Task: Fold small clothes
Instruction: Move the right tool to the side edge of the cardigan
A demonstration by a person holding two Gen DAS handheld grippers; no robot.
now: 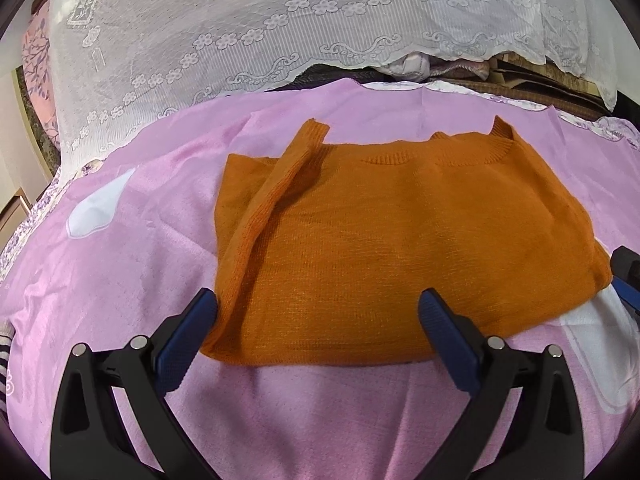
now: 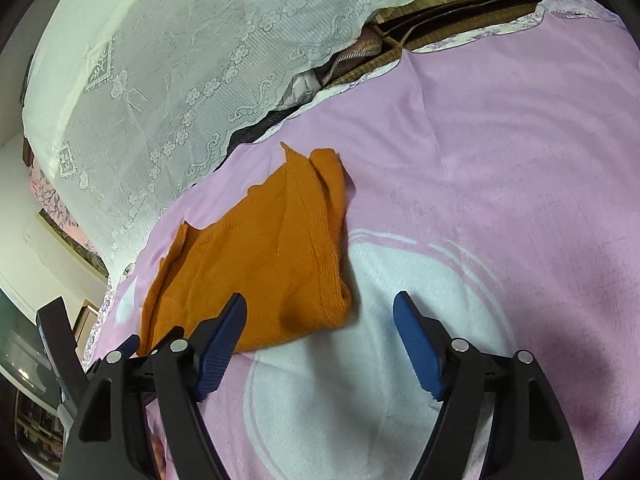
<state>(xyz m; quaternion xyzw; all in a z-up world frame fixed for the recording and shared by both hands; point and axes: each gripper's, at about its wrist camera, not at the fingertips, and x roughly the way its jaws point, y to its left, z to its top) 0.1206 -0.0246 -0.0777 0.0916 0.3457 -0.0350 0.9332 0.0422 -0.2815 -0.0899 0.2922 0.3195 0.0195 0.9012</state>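
An orange knitted sweater lies partly folded on a pink blanket, one sleeve laid across its left side. It also shows in the right wrist view. My left gripper is open, its blue fingers straddling the sweater's near hem just above the cloth. My right gripper is open and empty, its left finger over the sweater's near right corner, its right finger over the blanket. The right gripper's edge shows at the far right of the left wrist view.
A white lace cover drapes over a pile behind the blanket, also seen in the right wrist view. Dark wooden or woven items lie at the back right. The blanket has a white printed patch.
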